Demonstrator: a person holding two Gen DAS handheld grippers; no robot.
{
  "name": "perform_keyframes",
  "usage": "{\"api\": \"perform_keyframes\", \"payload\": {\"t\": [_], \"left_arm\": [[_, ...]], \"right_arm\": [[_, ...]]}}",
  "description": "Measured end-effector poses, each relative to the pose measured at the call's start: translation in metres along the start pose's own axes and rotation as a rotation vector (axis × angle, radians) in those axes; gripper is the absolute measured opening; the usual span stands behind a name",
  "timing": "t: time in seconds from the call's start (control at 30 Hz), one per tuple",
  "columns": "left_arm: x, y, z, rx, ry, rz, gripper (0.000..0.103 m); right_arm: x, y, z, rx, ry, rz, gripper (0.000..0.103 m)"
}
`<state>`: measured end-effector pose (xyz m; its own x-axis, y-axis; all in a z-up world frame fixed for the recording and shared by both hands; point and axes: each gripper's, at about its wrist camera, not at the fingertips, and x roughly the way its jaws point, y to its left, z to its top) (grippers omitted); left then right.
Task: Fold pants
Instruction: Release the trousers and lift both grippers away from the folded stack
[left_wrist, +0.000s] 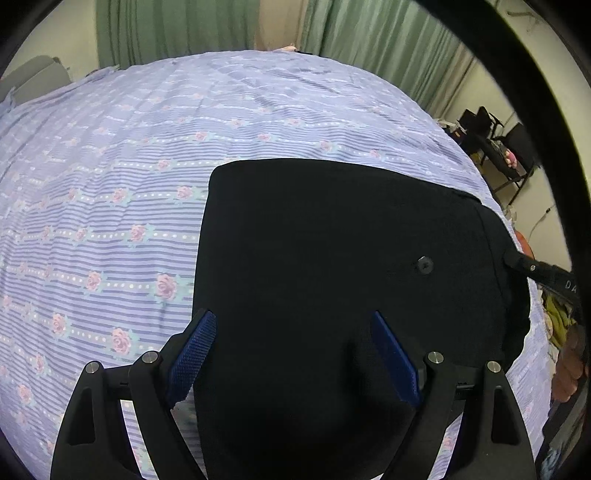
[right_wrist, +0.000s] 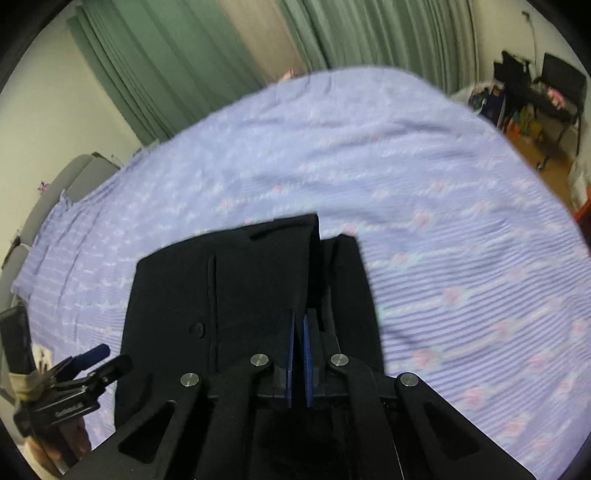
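Your left gripper (left_wrist: 293, 354) hovers over the black pants (left_wrist: 332, 258), jaws spread wide and gripping nothing. Your right gripper (right_wrist: 299, 354) has its jaws nearly together, pinching a raised fold. The pants lie folded on the bed (left_wrist: 110, 166).

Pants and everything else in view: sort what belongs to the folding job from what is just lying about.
Job:
black pants
left gripper, open over them
right gripper, shut on a raised fold
bedsheet under them

Lying about:
green curtains
black chairs
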<state>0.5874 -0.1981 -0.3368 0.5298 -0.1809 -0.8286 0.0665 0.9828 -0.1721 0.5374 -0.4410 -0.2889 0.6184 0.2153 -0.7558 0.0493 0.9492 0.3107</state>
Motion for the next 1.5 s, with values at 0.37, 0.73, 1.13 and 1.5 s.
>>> {"api": "perform_keyframes", "payload": {"t": [0.37,0.73,1.13,1.5], "left_arm": [[0.006,-0.004,-0.008,0.045,0.05,0.027,0.086],[-0.021,0.007,-0.015,0.044,0.036,0.057,0.086],[-0.105,-0.014,-0.037,0.146,-0.1,0.051,0.093],[-0.077,-0.046,-0.055,0.235,-0.036,0.112,0.094]], "right_arm": [[0.048,-0.021,-0.014,-0.045,0.135,-0.143,0.005],[0.034,-0.015,-0.015,-0.115,0.147,-0.314,0.037],[-0.073,-0.002,-0.066,-0.01,0.018,-0.297,0.081],[-0.036,-0.035,-0.115,0.234,0.039,-0.206,0.081]]}}
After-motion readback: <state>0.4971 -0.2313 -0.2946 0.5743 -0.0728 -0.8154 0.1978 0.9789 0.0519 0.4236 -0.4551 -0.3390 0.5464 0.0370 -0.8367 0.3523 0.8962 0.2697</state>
